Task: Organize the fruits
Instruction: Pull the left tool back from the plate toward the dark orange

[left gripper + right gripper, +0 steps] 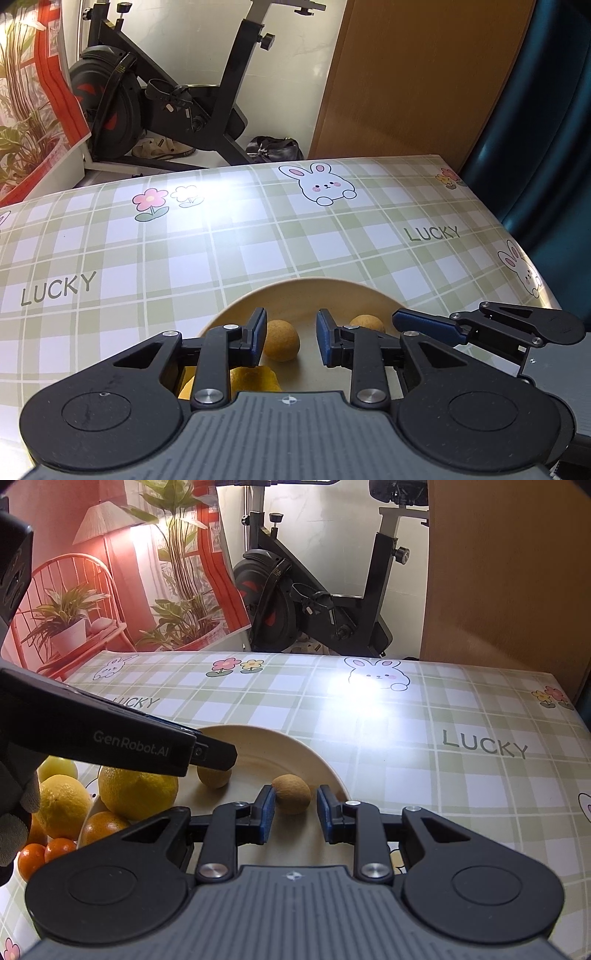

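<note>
Two small brown fruits lay on a beige plate [288, 749] that sat on the worktop [424, 738], which was covered by a green checked cloth printed with rabbits, flowers and the word LUCKY. In the right wrist view, the right gripper [294, 814] hung low over the plate's near side with its blue-padded fingers apart, and one brown fruit [291, 794] lay between and just ahead of the fingertips, clamped by neither. The other brown fruit [213, 776] lay further left on the plate, partly hidden under the black body of the left gripper [216, 755], which reached in from the left.

In the left wrist view, the left gripper [291, 341] also had its fingers spread wide, holding nothing, with a brown fruit [282, 339] resting on the plate [314, 295] just beyond its left finger [258, 338]. The second brown fruit [367, 322] showed behind the right finger, and the right gripper [428, 325] came in from the right edge.

Left of the plate, a large yellow citrus [136, 794], a second yellow one [61, 806] and several oranges [101, 825] were piled together. An exercise bike [314, 602] stood behind the worktop.
</note>
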